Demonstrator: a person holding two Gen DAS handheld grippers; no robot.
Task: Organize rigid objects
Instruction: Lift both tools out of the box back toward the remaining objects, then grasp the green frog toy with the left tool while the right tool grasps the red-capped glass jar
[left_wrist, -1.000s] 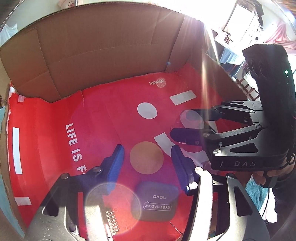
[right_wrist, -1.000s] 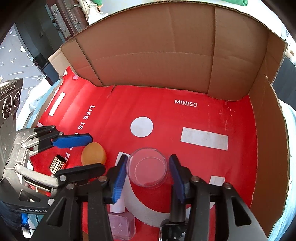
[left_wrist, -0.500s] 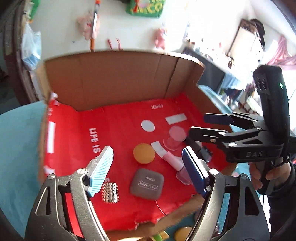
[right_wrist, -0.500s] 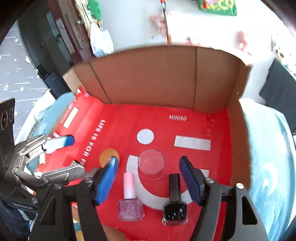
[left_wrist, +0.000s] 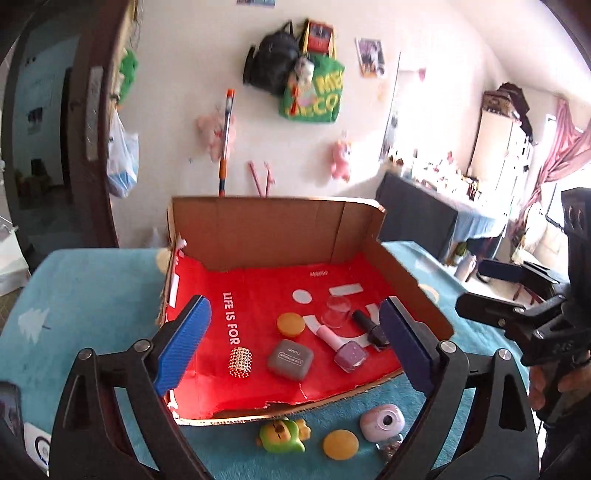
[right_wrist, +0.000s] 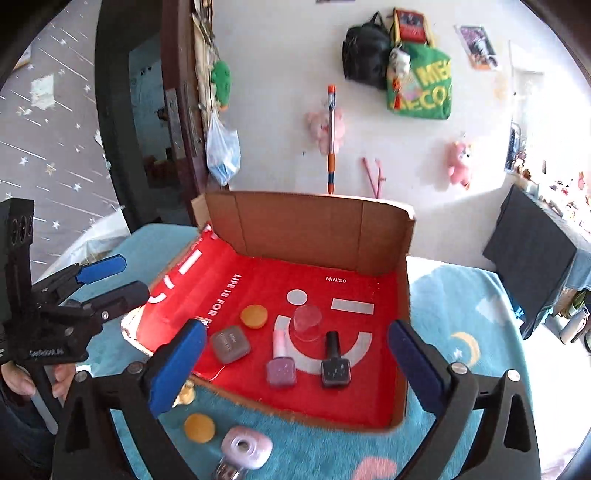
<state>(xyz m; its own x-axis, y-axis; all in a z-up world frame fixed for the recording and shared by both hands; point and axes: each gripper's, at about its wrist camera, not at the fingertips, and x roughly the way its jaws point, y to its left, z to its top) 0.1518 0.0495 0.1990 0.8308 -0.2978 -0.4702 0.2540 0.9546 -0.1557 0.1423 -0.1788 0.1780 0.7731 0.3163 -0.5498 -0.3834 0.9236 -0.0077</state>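
A cardboard box (left_wrist: 413, 273) with a red lining (right_wrist: 258, 284) sits on a teal blanket. Inside lie an orange disc (left_wrist: 291, 324), a clear dish (left_wrist: 336, 314), a pink nail polish bottle (left_wrist: 343, 349), a black nail polish bottle (left_wrist: 371, 328), a grey eye shadow case (left_wrist: 290, 359) and a studded gold cylinder (left_wrist: 240, 362). In front of the box lie a green toy (left_wrist: 283, 436), a second orange disc (left_wrist: 340, 445) and a lilac round-holed object (left_wrist: 382, 426). My left gripper (left_wrist: 295, 343) is open and empty, raised before the box. My right gripper (right_wrist: 295, 365) is open and empty too.
The teal blanket (left_wrist: 81, 295) spreads around the box. A white wall (right_wrist: 280, 122) with hanging bags and toys stands behind. A dark door (left_wrist: 55, 129) is at the left, and a dark table (left_wrist: 424, 221) at the right.
Both grippers have pulled back and up out of the box and opened wider. The items outside the box have come into view.
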